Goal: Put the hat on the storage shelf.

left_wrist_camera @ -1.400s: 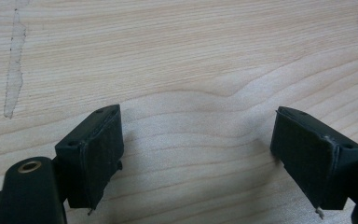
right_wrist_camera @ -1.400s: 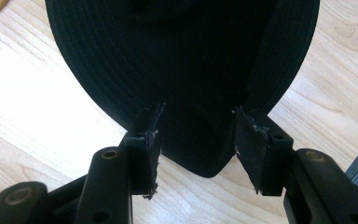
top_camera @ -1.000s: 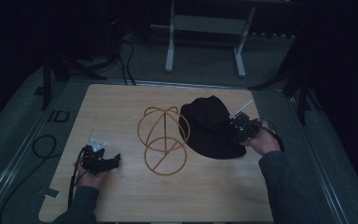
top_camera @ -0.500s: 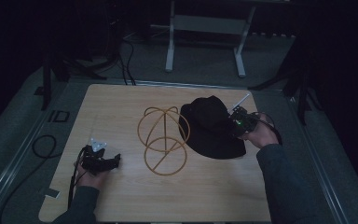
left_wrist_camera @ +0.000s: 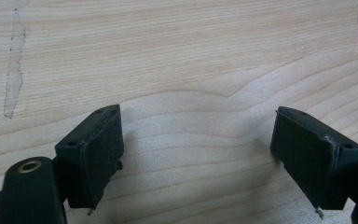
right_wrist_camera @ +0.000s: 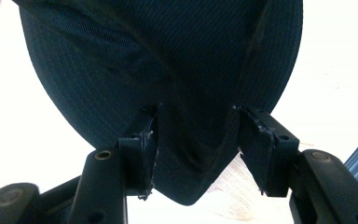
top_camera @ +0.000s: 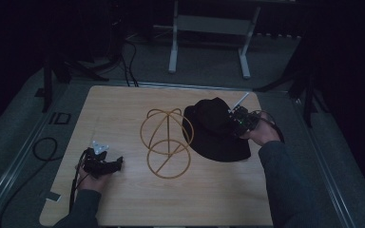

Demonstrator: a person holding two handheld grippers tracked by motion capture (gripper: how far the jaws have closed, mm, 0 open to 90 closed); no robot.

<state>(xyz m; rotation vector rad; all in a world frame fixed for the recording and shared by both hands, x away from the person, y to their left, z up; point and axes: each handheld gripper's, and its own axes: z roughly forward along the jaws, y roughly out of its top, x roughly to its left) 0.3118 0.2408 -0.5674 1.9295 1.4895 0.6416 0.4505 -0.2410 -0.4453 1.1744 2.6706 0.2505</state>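
Wooden counter (top_camera: pixel 123 109) lies bare under my left tool (left_wrist_camera: pixel 198 154), its jaws wide apart. Farther off, my right tool (right_wrist_camera: pixel 198 149) pinches the black hat (top_camera: pixel 216 130) by its brim, just beside the gold wire stand (top_camera: pixel 166 142). No readable writing.

Pale wood bench (top_camera: pixel 123 114) carrying two things.
A gold wire frame (top_camera: pixel 165 142) stands near its middle; a black hat (top_camera: pixel 214 130) lies just beside it, toward the right edge.
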